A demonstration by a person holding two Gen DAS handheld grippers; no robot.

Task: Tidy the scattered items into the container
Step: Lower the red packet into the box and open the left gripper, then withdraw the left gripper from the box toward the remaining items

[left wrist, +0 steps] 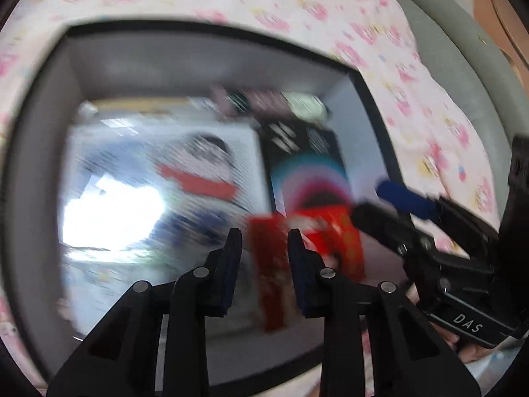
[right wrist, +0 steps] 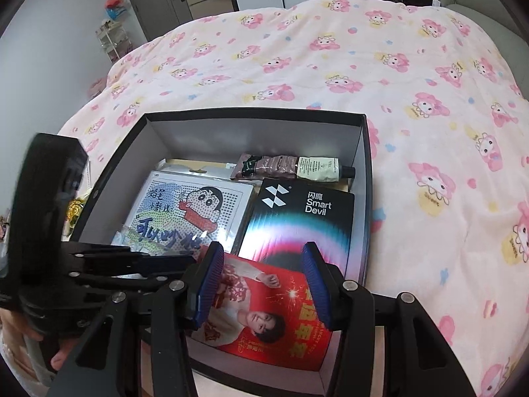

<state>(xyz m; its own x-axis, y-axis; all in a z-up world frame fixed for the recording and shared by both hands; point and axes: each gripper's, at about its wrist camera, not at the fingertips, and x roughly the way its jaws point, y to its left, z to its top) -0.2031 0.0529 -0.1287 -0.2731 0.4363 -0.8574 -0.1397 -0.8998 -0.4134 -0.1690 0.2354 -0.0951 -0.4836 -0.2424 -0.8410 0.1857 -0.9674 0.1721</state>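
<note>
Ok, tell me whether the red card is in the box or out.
In. The red card lies flat inside the box, beside the Smart Devil package.

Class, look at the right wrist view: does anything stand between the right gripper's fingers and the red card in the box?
Nothing visible does. The open right gripper hangs directly above the red card, which lies uncovered in the box.

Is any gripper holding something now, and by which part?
Nothing is held. The right gripper and left gripper hover open above the red card in the box.
</note>
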